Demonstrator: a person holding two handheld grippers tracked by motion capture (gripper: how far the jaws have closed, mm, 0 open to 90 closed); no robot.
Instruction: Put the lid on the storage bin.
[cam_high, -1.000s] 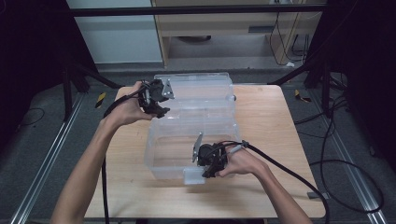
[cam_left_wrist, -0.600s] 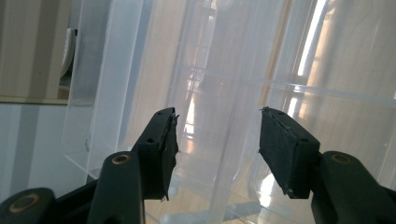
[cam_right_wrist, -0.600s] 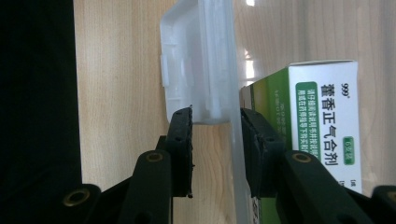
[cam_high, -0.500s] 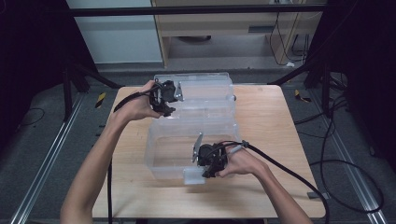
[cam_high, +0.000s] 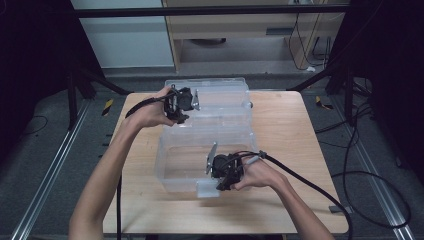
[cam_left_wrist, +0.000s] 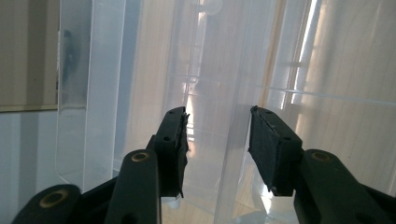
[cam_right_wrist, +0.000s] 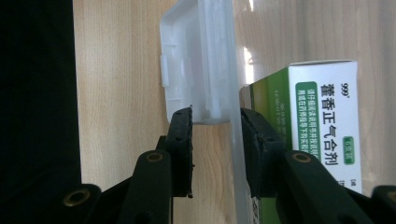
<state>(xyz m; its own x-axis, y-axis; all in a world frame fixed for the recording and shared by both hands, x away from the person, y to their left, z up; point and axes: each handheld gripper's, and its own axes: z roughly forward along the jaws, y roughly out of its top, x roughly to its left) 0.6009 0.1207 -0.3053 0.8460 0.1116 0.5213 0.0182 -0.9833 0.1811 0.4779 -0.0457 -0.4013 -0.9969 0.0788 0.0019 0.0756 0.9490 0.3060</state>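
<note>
A clear plastic storage box (cam_high: 175, 150) stands on the wooden table (cam_high: 300, 145), its clear lid (cam_high: 222, 95) open behind it. My left gripper (cam_high: 186, 106) is at the lid's left end. In the left gripper view its jaws (cam_left_wrist: 217, 119) straddle a clear plastic edge (cam_left_wrist: 233, 154). They have just been closing, and gaps still show beside the pads. My right gripper (cam_high: 220, 175) is at the box's front wall. Its pads (cam_right_wrist: 215, 116) are shut on the white latch (cam_right_wrist: 196, 70) and the wall. A green and white medicine carton (cam_right_wrist: 322, 121) lies inside the box.
Black cables trail from both grippers, the right one over the table's right side (cam_high: 305, 180). Bare table lies left and right of the box. Dark frame rails and floor cables surround the table.
The left hand has carried its gripper to the right and slightly down onto the lid's left end. The right hand and its gripper have kept still.
</note>
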